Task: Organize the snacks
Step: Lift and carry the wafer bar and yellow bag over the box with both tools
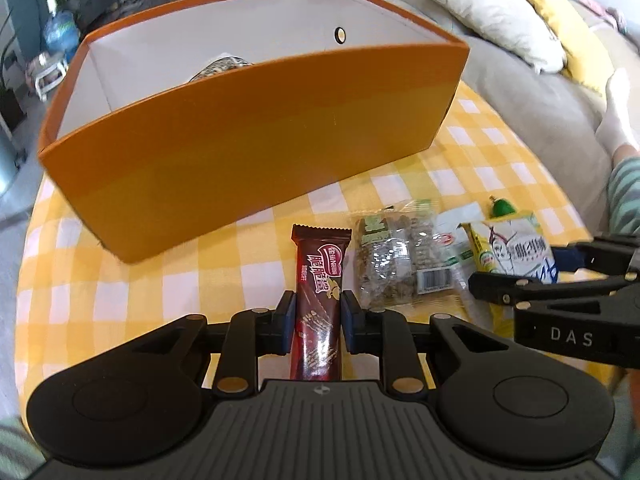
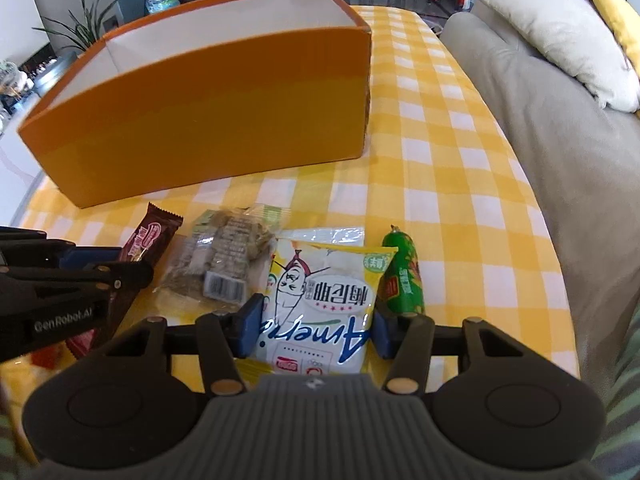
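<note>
Both grippers are down on the row of snacks lying on the yellow checked tablecloth (image 2: 432,128), just in front of the orange box (image 1: 248,148). The left gripper (image 1: 318,316) has its blue pads pressed against the two long sides of the brown chocolate bar (image 1: 320,280), clenched across the narrow width so the wrapper cannot slip. The right gripper (image 2: 316,326) straddles the yellow-and-white snack bag (image 2: 320,300), pads touching its edges; the bag is soft, so I judge this a grasp just taking hold.

Between the two lies a clear packet of brown pieces (image 2: 216,256), untouched. A green sausage stick (image 2: 402,276) lies just beside the bag on its far side.

The box stands open-topped; one wrapped item (image 1: 220,68) already shows inside. Lifting both items over the near wall appears to be next.
</note>
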